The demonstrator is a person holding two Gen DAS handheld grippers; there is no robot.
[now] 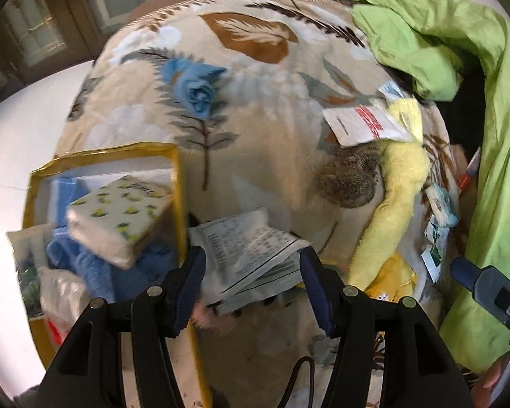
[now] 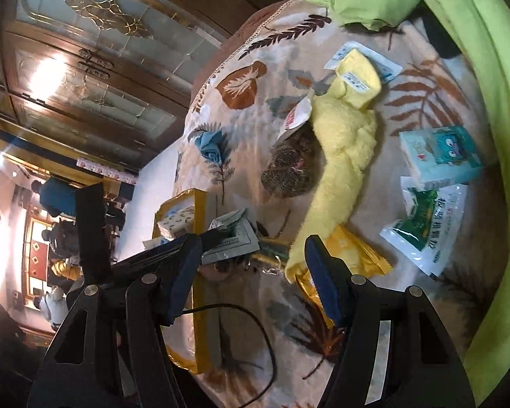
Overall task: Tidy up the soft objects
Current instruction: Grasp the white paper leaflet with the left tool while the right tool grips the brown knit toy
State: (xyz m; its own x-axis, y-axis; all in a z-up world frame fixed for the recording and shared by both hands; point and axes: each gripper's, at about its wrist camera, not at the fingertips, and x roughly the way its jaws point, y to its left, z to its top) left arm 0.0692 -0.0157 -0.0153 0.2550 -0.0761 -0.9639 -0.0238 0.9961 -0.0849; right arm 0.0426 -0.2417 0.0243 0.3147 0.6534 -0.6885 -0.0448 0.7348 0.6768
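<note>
Blue-padded jaws of the left gripper [image 1: 251,285] stand spread in the left wrist view, a printed white packet [image 1: 251,251] lying between them; whether they touch it I cannot tell. At 9 o'clock a yellow-rimmed box [image 1: 173,183] holds a tissue pack [image 1: 119,217] and blue towel [image 1: 85,265]. A yellow plush toy [image 1: 394,197] lies at 3 o'clock on the leaf-print blanket [image 1: 272,129].

From the right wrist view, the right gripper [image 2: 251,272] is spread and holds nothing, the plush toy's [image 2: 340,156] lower end just beside its right pad. A green duvet [image 2: 486,102] borders the blanket at 3 o'clock.
</note>
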